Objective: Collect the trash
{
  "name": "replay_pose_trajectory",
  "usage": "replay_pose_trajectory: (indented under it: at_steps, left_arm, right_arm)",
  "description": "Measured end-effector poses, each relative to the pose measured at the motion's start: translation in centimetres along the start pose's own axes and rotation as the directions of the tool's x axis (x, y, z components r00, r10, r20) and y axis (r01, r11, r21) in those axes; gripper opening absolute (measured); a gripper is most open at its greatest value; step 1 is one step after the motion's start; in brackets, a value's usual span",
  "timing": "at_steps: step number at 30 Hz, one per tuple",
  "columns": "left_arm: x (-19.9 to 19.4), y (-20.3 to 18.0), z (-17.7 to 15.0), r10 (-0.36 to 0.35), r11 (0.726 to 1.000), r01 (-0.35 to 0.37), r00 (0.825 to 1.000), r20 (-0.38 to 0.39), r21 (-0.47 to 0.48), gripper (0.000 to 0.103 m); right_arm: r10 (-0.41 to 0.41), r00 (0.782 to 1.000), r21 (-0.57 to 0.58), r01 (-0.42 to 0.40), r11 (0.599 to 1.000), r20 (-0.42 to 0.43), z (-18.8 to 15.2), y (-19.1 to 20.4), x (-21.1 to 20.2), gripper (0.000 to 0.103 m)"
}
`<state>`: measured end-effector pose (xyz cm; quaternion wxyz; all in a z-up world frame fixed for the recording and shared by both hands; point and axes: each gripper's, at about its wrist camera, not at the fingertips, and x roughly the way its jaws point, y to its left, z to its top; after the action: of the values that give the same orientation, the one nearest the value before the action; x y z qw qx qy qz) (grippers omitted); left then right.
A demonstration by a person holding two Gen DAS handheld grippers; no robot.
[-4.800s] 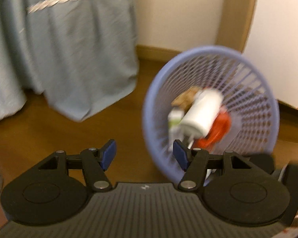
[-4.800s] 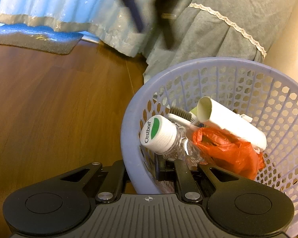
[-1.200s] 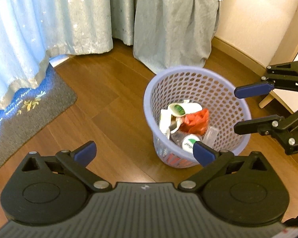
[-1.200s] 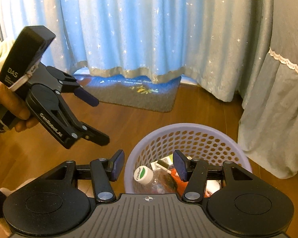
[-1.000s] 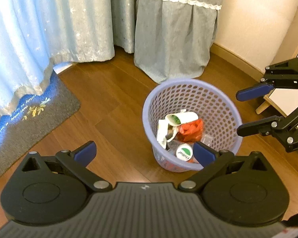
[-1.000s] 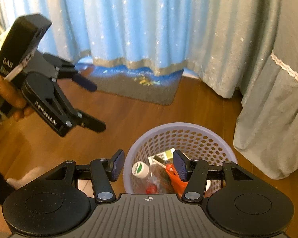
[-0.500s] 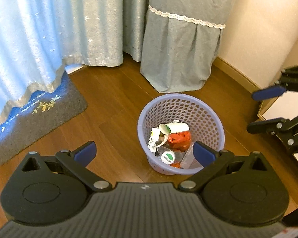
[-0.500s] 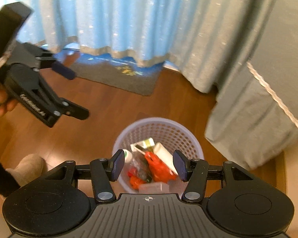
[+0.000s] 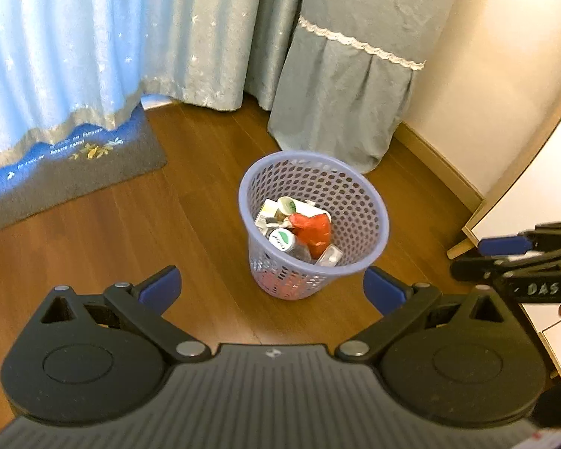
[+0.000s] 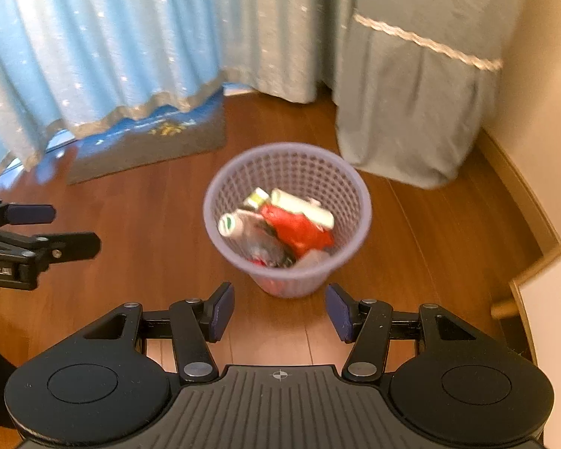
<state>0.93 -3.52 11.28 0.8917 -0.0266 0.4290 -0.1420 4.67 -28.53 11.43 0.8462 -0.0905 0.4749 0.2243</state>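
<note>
A lilac mesh basket (image 9: pixel 349 191) (image 10: pixel 346 181) stands upright on the wooden floor. Inside lie a red plastic bag (image 9: pixel 312 230) (image 10: pixel 297 230), a clear bottle with a green-and-white cap (image 9: pixel 282 239) (image 10: pixel 228 223), a white tube (image 9: pixel 299 205) (image 10: pixel 304 207) and other scraps. My left gripper (image 9: pixel 271 288) hangs above and in front of the basket, open, nothing between its blue pads. My right gripper (image 10: pixel 278 308) is also open and empty, well back from the basket. Each gripper shows at the edge of the other's view: the right gripper (image 9: pixel 486 258) and the left gripper (image 10: pixel 67 230).
Light blue curtains (image 9: pixel 74 45) and a grey-green lace-trimmed drape (image 9: pixel 348 93) hang behind the basket. A grey and blue mat (image 9: pixel 74 172) lies at the back left. White furniture with a wooden frame (image 9: pixel 523 194) stands at the right along a cream wall.
Both grippers have drawn back and risen away from the basket, which now looks smaller and farther. Both have rolled. Neither has changed its opening.
</note>
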Motion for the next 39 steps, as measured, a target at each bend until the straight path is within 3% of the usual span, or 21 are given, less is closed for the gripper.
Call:
replay_pose_trajectory:
  at_steps: [6, 10, 13, 15, 19, 22, 27, 31, 34, 38, 39]
  left_arm:
    - [1.0, -1.1, -0.3, 0.037, 0.997, -0.038, 0.999, 0.010, 0.064, 0.102]
    - [3.8, -1.3, -0.4, 0.088, 0.993, -0.084, 0.995, -0.045, 0.085, 0.102]
    - [5.8, -0.8, 0.2, 0.060, 0.998, -0.057, 0.991, -0.119, 0.031, 0.102]
    - [6.7, -0.3, 0.3, 0.027, 1.000, -0.025, 0.989, -0.147, 0.019, 0.102]
    - [8.5, 1.5, 0.4, 0.041, 0.999, -0.046, 0.979, -0.199, -0.020, 0.102]
    - [9.0, 2.7, 1.3, 0.063, 0.996, -0.072, 0.980, -0.190, -0.045, 0.102]
    - [7.7, 2.5, 2.4, 0.041, 0.998, -0.048, 0.987, -0.153, -0.048, 0.102]
    - [4.2, 0.9, 2.1, 0.084, 0.996, -0.083, 0.994, -0.076, 0.017, 0.102]
    - [2.3, 0.5, 1.5, 0.085, 0.996, -0.087, 0.993, -0.080, -0.030, 0.102]
    - [-0.4, -0.7, 1.2, 0.104, 0.991, -0.114, 0.987, -0.123, -0.073, 0.102]
    - [-1.3, -0.9, 1.4, 0.083, 0.992, -0.091, 0.992, -0.098, -0.084, 0.102]
  right_arm:
    - [-0.033, 0.999, 0.015, 0.033, 0.999, -0.006, -1.6, -0.6, 1.5, 0.051]
    - [-0.032, 0.999, 0.092, 0.035, 0.995, -0.029, -1.2, -2.0, 4.1, 0.051]
    - [0.003, 1.000, 0.167, 0.002, 0.986, -0.030, 0.6, -2.1, 5.5, 0.051]
    - [-0.006, 1.000, 0.129, 0.010, 0.992, -0.029, 1.6, -1.4, 6.1, 0.051]
    - [-0.015, 0.999, 0.032, 0.017, 0.999, -0.051, 2.1, -0.8, 7.9, 0.051]
    - [-0.037, 0.998, 0.000, 0.037, 0.999, -0.048, 2.4, -1.1, 8.9, 0.051]
    - [-0.078, 0.997, -0.017, 0.078, 0.997, -0.006, 1.6, -0.7, 8.6, 0.051]
    - [-0.069, 0.998, 0.022, 0.069, 0.997, 0.013, 0.7, 0.5, 6.1, 0.051]
    - [-0.091, 0.995, 0.024, 0.090, 0.996, 0.044, -0.1, 1.4, 3.8, 0.051]
    - [-0.054, 0.998, 0.048, 0.052, 0.997, 0.044, -1.5, 2.2, 1.3, 0.051]
    - [-0.057, 0.997, 0.050, 0.055, 0.997, 0.050, -1.7, 2.3, 0.9, 0.051]
